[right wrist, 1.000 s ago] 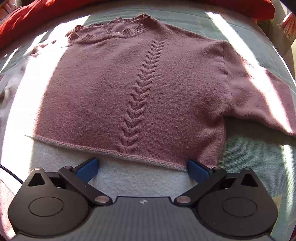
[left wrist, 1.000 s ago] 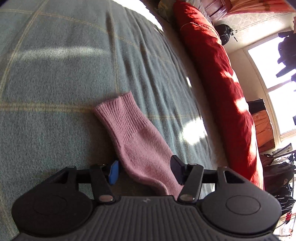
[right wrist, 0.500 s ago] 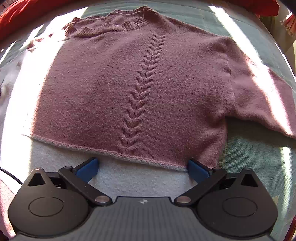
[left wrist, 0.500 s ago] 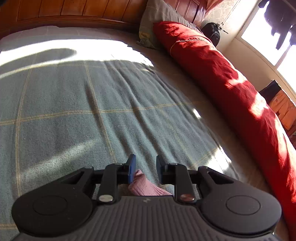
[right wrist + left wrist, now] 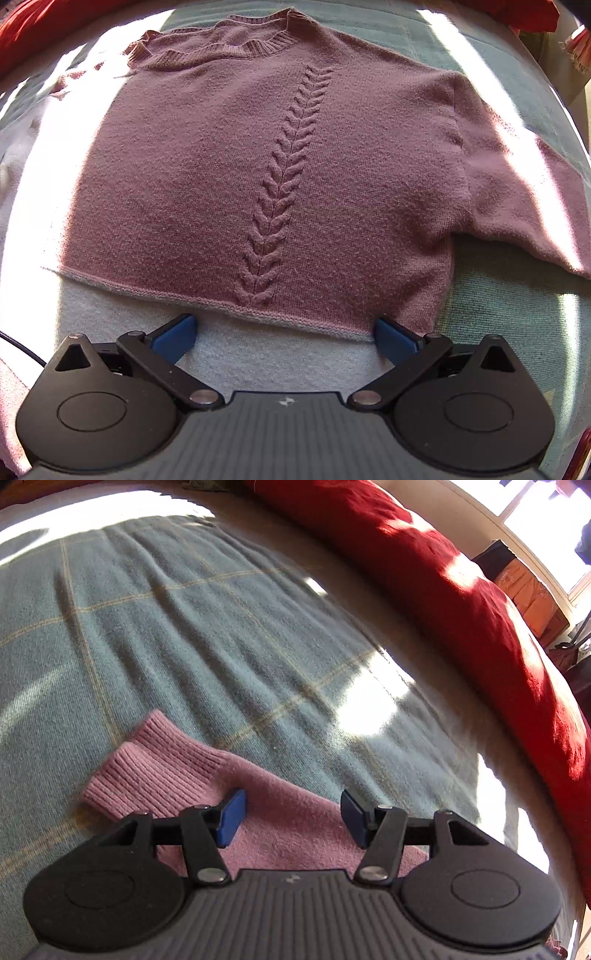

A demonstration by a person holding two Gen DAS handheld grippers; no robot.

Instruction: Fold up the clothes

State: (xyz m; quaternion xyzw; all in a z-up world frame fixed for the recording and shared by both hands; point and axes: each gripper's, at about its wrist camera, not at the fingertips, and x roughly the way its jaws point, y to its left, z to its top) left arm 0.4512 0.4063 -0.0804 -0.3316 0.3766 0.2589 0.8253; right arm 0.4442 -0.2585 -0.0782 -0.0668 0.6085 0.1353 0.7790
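One pink sweater [image 5: 229, 177] lies spread flat, front up, on the blue-green checked blanket [image 5: 192, 627] that covers the bed, its neckline toward the far edge and its hem toward the near edge. A single braided cable [image 5: 284, 177] runs down its middle. Two sleeves show, one in each view: the sleeve [image 5: 524, 206] in the right wrist view stretches out sideways toward the bed's edge, and the other sleeve [image 5: 207, 786], ending in one ribbed cuff [image 5: 147, 764], lies under the left tool [image 5: 291, 816]. That tool is spread, its two blue pads over the sleeve and gripping nothing. The right tool [image 5: 284, 339] is spread wide just at the hem, empty. One long red bolster [image 5: 443, 590] lies along the bed's far side.
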